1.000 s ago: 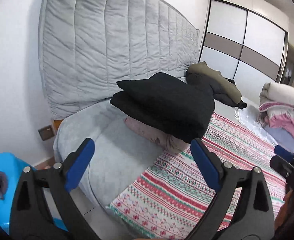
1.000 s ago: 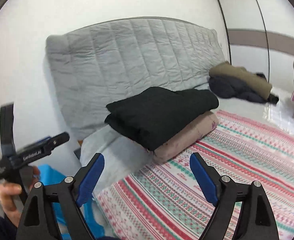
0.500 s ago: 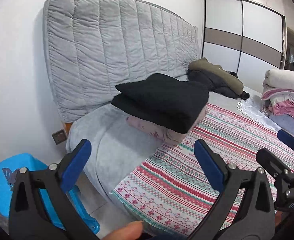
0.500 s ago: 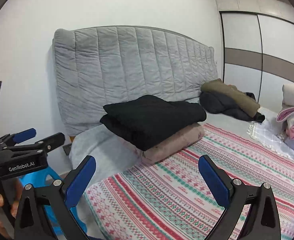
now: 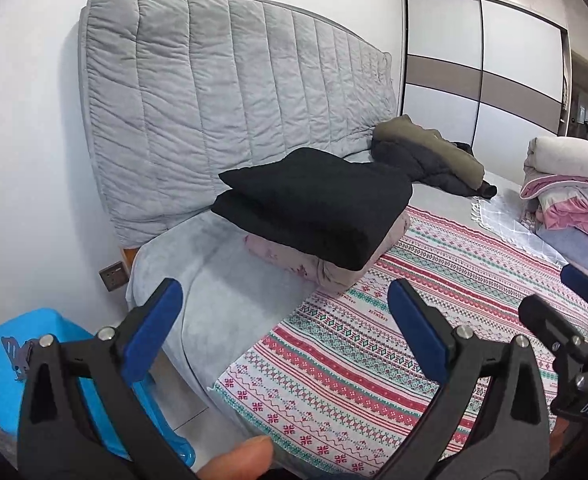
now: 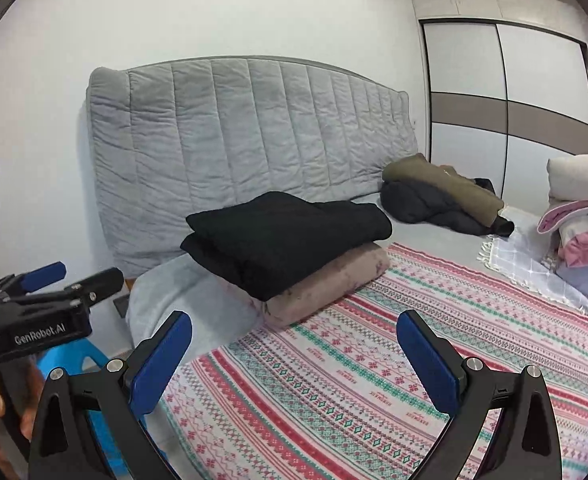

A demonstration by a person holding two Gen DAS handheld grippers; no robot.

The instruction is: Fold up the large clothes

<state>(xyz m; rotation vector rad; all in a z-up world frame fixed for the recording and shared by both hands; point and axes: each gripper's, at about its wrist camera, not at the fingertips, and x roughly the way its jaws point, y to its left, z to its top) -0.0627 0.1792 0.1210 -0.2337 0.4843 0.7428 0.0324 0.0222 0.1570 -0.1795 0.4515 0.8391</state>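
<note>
Grippers, left (image 5: pixel 281 320) and right (image 6: pixel 294 352), hang wide open and empty off the bed's (image 5: pixel 221 288) near corner. Folded black garment (image 5: pixel 314 204) tops the pink one (image 6: pixel 326 284) by the headboard. Next, reach the unfolded jacket (image 6: pixel 442 196) beyond, pinching its hem corners.
</note>
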